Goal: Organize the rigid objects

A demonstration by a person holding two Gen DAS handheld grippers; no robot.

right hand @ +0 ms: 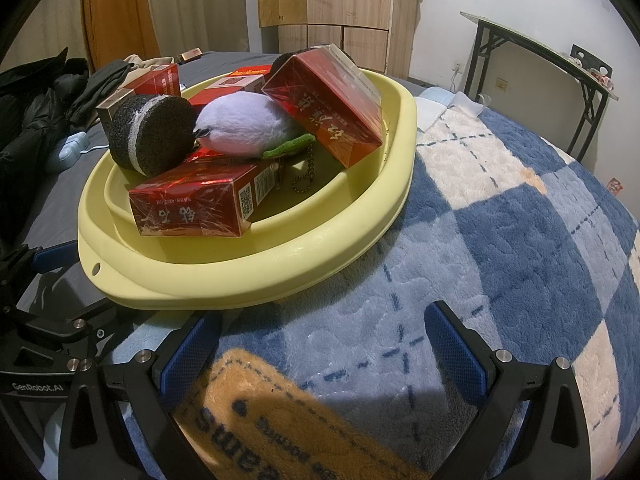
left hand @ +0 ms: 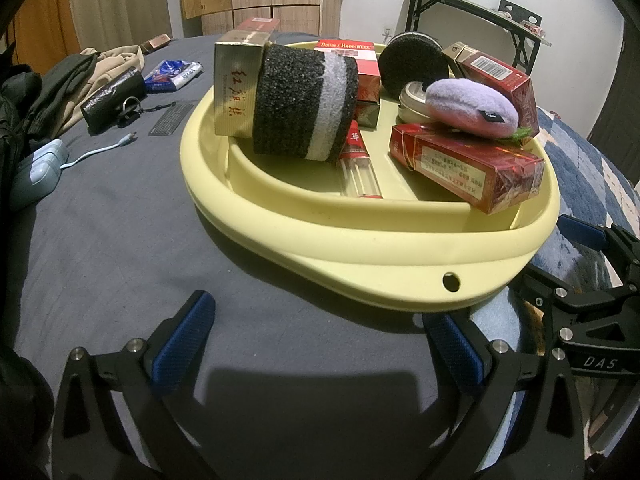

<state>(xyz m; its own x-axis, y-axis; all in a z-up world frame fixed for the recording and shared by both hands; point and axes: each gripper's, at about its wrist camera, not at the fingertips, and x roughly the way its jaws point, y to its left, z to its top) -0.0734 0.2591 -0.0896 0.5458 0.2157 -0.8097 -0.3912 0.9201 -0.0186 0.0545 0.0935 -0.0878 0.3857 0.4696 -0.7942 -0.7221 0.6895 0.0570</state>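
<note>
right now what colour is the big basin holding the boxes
Pale yellow basin; clearest in the left wrist view.

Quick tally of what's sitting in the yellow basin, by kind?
In the yellow basin, as far as I can see:
Cigarette boxes: 5
Black sponge discs: 2
Purple plush puff: 1
Round tin: 1
Slim red-topped clear packet: 1
Total: 10

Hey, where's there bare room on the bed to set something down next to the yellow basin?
Free: the grey sheet between the yellow basin, the left gripper and the blue charger case; also the checked blanket right of the basin, ahead of the right gripper. Crowded: inside the basin, and the clothes and black pouch at the far left.
</note>
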